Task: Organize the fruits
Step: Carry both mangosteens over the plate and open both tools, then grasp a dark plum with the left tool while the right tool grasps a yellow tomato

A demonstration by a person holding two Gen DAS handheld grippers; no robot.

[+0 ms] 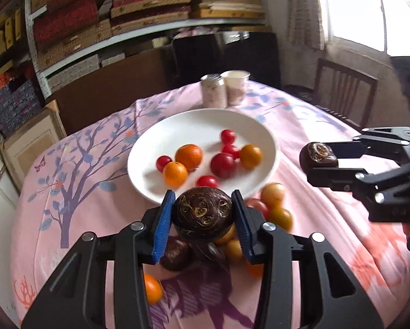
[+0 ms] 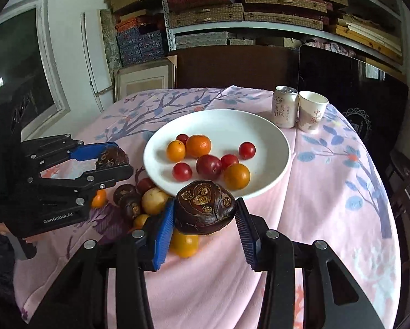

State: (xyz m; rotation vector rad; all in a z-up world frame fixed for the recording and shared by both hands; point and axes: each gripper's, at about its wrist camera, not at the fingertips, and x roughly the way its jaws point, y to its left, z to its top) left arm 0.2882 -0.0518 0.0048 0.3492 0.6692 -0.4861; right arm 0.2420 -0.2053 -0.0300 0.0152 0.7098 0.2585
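Note:
A white plate (image 1: 177,120) holds several oranges and red plums; it also shows in the right wrist view (image 2: 259,126). My left gripper (image 1: 203,216) is shut on a dark brown water chestnut (image 1: 205,213), held just above the plate's near rim. My right gripper (image 2: 205,213) is shut on another dark water chestnut (image 2: 205,208) near the plate's front edge. Each gripper shows in the other's view, the left (image 2: 109,161) and the right (image 1: 318,159). Loose fruits (image 1: 273,205) lie on the cloth beside the plate.
A pink floral tablecloth (image 2: 328,192) covers the round table. A drink can (image 2: 285,107) and a paper cup (image 2: 311,111) stand behind the plate. Shelves of boxes line the back wall. A wooden chair (image 1: 344,87) stands at the far right.

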